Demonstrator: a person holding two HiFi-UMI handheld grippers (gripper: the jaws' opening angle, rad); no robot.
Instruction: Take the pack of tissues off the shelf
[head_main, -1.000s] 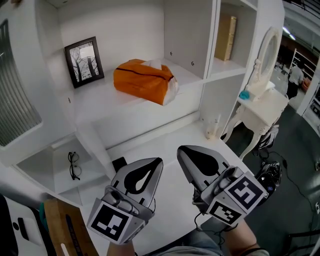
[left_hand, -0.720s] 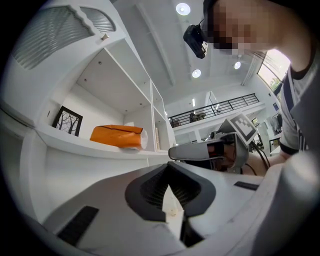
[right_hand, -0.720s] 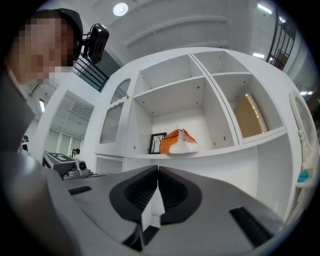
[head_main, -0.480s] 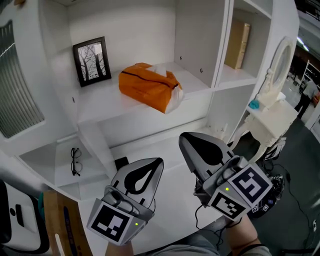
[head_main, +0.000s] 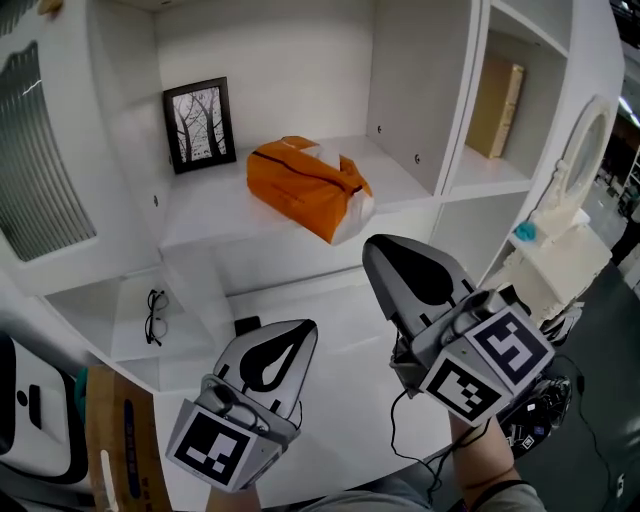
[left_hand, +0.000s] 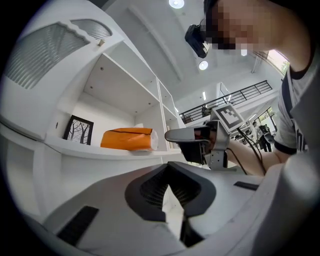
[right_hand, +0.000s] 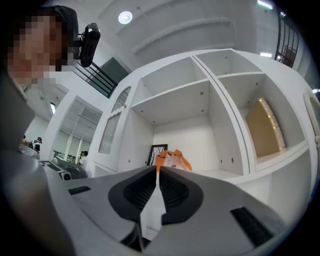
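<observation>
1. The right gripper (right_hand: 156, 171) has its jaws opening. A thin slit shows between the ribbed black pads, and nothing is in it. It points at the pack of tissues (head_main: 307, 183) from well short of it.
2. The left gripper (left_hand: 170, 169) has its jaws pressed together at the tips, pinching nothing. It sits lower and farther from the pack than the right one.
3. The pack lies flat in the open middle compartment of the white shelf unit (head_main: 215, 215), apart from both grippers.
4. It is a soft, slightly slumped brick shape in an orange wrapper with a dark seam line. White tissue pokes from its top.
5. Its long axis runs diagonally from back-left to front-right, and its pale end is nearest the compartment's front edge.
6. Behind and left of the pack, in the same compartment, a black-framed picture (head_main: 200, 125) of bare trees leans on the back wall.
7. The compartment right of the pack holds a flat tan board (head_main: 503, 95) standing on edge.
8. Below and left of the pack, a lower compartment holds black-rimmed glasses (head_main: 153, 315).
9. Below the pack, a smooth white surface (head_main: 340, 345) lies under both grippers.
</observation>
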